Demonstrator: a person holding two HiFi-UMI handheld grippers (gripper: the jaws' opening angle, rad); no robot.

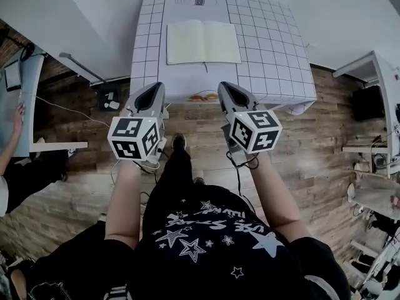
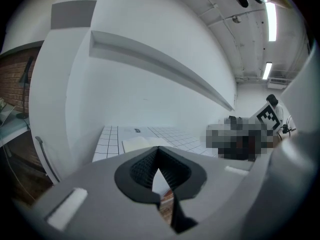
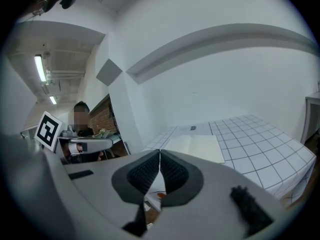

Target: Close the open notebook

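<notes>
An open notebook (image 1: 203, 42) with cream pages lies flat on the white gridded table (image 1: 275, 55), far side of the middle. It also shows past the jaws as the notebook (image 2: 142, 142) in the left gripper view and the notebook (image 3: 197, 146) in the right gripper view. My left gripper (image 1: 152, 90) hovers off the table's near edge, jaws shut with the tips touching and nothing between them. My right gripper (image 1: 226, 89) hangs beside it at the same edge, also shut and empty. Both are well short of the notebook.
A small printed label (image 1: 199, 0) sits at the table's far end. Small orange-brown items (image 1: 205, 96) lie at the near edge between the grippers. A person sits at a desk (image 1: 19, 92) at left. Shelving (image 1: 375, 105) stands at right. Cables (image 1: 62, 108) cross the wooden floor.
</notes>
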